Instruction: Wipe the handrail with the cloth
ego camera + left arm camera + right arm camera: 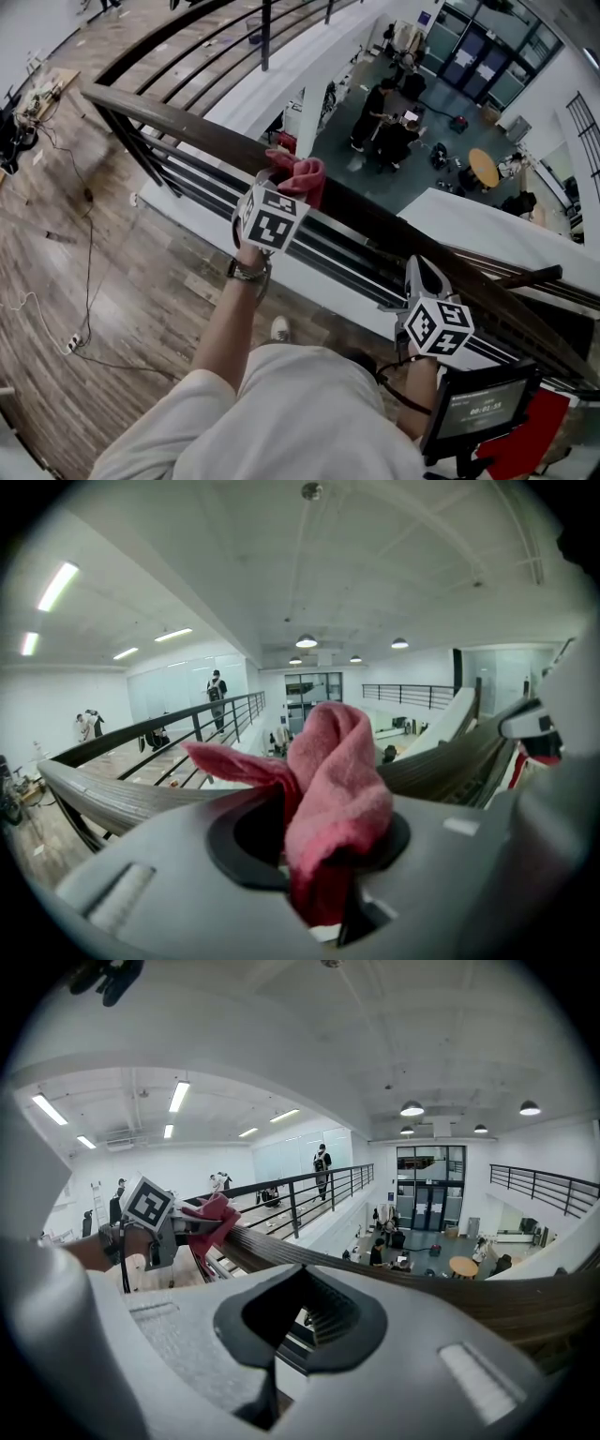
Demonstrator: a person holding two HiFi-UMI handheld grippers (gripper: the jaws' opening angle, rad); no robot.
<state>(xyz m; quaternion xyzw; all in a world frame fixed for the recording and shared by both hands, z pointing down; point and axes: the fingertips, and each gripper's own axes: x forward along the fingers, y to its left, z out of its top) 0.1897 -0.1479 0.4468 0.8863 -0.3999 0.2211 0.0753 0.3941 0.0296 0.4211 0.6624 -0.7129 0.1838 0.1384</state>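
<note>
Two grippers are sitting at one dark wooden handrail [178, 122] up on a mezzanine. The left gripper [284, 178] is clamping a pink-red cloth [302, 174] in its jaws. The cloth is bunching up right on top of the rail, with a loose tail flopping off to one side. The right gripper [424, 274] is hanging out further along the same rail, jaws closed together with nothing in them. Can't tell if it's actually touching the wood.

The rail is running bare between the two grippers, and a long bare stretch is going up-left past the cloth too. The far edge is dropping straight into an open atrium, with people [380, 117] and a round table [484, 167] on the lower floor. On the near side, the person is standing on a wood plank floor [56, 281] with a cable [90, 234] trailing across it. Horizontal bars [187, 183] are running below the rail.
</note>
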